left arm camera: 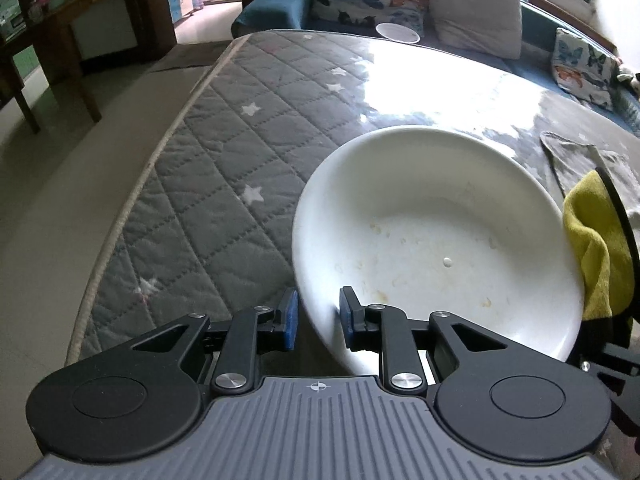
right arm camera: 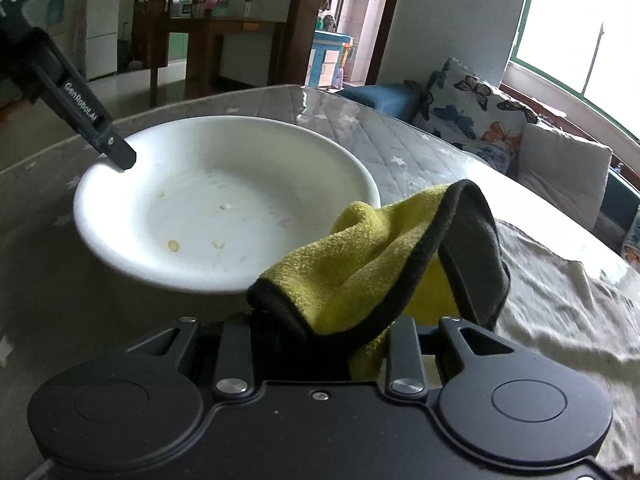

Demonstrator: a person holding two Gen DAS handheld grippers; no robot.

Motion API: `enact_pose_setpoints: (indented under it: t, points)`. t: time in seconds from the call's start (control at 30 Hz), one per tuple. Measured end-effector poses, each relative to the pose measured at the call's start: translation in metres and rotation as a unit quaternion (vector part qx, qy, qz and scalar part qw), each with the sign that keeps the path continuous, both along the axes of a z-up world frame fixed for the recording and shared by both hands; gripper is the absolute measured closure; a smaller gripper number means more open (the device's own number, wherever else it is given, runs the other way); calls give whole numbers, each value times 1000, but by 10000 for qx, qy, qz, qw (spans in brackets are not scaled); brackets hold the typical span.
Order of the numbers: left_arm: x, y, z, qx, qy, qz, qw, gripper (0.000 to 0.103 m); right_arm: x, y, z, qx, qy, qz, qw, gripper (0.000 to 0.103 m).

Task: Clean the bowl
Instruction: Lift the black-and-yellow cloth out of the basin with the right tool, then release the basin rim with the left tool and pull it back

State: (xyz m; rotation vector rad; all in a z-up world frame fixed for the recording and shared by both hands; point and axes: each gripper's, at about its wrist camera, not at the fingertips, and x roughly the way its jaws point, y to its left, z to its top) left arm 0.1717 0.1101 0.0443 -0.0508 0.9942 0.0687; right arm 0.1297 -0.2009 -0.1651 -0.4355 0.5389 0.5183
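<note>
Left wrist view: left gripper [left arm camera: 318, 317] reaching forward and low over the grey quilted star-print table cover [left arm camera: 224, 168]. Blue-padded fingers [left arm camera: 289, 318] set narrowly apart, straddling the near rim of the shallow round white ceramic bowl [left arm camera: 436, 236]: one pad outside the rim, the other inside; contact with the rim too close to tell. Bowl tilted, its soiled hollow facing up and toward the camera, spreading ahead and to the right of the fingers. Just right of the bowl's rim, a yellow microfibre cloth with dark edging [left arm camera: 592, 240].

Right wrist view: right gripper [right arm camera: 320, 332] held level, aimed at the bowl [right arm camera: 224, 200] ahead and left of it. Fingertips buried under the cloth [right arm camera: 360, 264], which is pinched between them and bunches upward. At the bowl's far left rim, the left gripper [right arm camera: 120, 156] angling down onto the edge. Right of the fingers, a pale crumpled fabric [right arm camera: 560, 300] lying flat.
</note>
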Motion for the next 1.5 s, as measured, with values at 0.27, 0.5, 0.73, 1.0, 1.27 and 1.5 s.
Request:
enact_pose_setpoints:
  t: [0.27,0.5,0.73,1.0,1.27,1.5]
  points:
    - [14,4,-2,-132,37,102,9999,77,38,-1,3,258,135,-12,9996,69]
    - [5,4,-1,-198,-29,149,9997,70,28,-9,7,356,211,-254,9988,47]
    - [-14,-2,5,-219,-187,177,9994,56,16,-12,12,513,312,-537,9967,35]
    - [-40,-8,9,-184,-430,252,9986,44,0,-17,15,782,348,-891,9923,18]
    - [-55,-14,11,-46,-675,281,9973,37,-7,-27,16,1100,384,-1205,9859,5]
    - [-74,-26,15,97,-900,216,9957,31,-16,-33,18,1233,272,-1414,9819,0]
